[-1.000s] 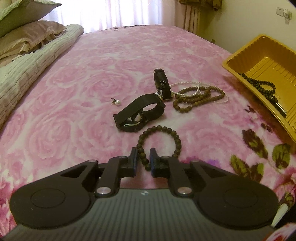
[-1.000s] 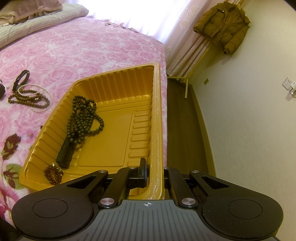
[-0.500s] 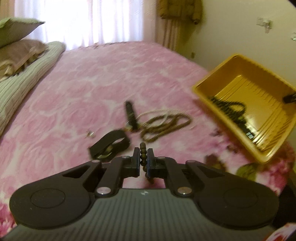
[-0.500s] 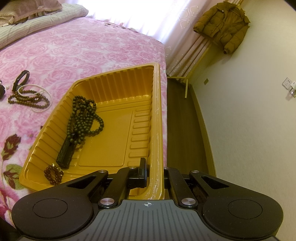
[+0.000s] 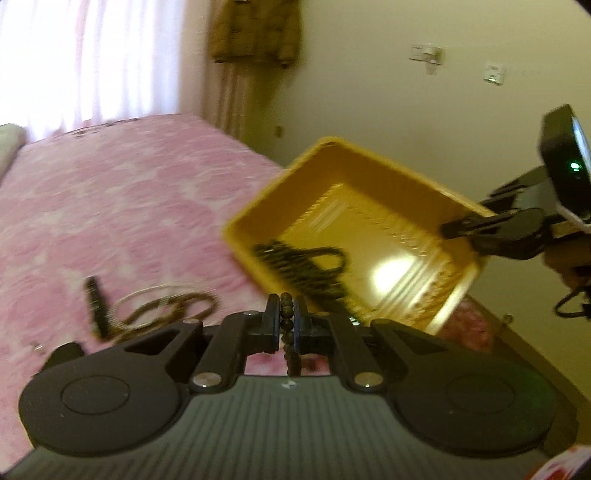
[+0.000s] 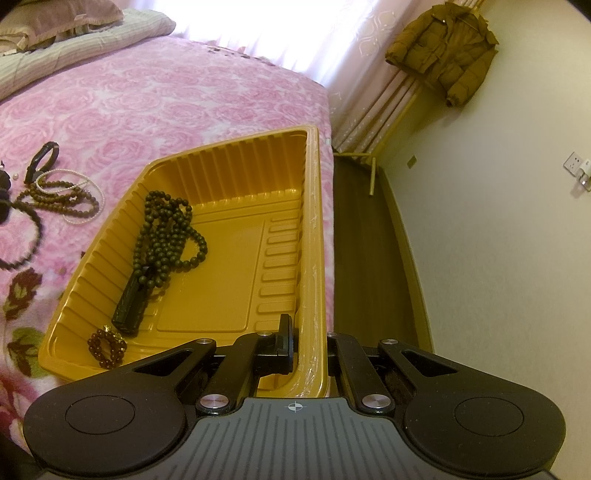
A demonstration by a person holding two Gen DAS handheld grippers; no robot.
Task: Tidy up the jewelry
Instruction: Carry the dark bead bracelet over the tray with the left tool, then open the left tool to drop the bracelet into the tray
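Observation:
My left gripper (image 5: 286, 314) is shut on a dark brown bead bracelet (image 5: 286, 325) that hangs between its fingers, above the pink bed and near the yellow tray (image 5: 334, 158). My right gripper (image 6: 306, 343) is shut on the tray's near right rim (image 6: 314, 295). In the tray lie a long dark bead necklace with a black pendant (image 6: 162, 236) and a small reddish bead bracelet (image 6: 106, 349). The held bracelet shows at the right wrist view's left edge (image 6: 26, 236).
On the pink floral bedspread (image 6: 147, 110) lie a brown bead string with a white pearl strand (image 6: 62, 195) and a black band (image 6: 42, 162). Pillows (image 6: 66, 33) sit at the bed's head. Dark floor (image 6: 365, 258) and a wall lie right of the bed.
My left gripper has closed on the bead bracelet, lifted it off the bed and swung right toward the tray. My right gripper has kept still on the tray rim.

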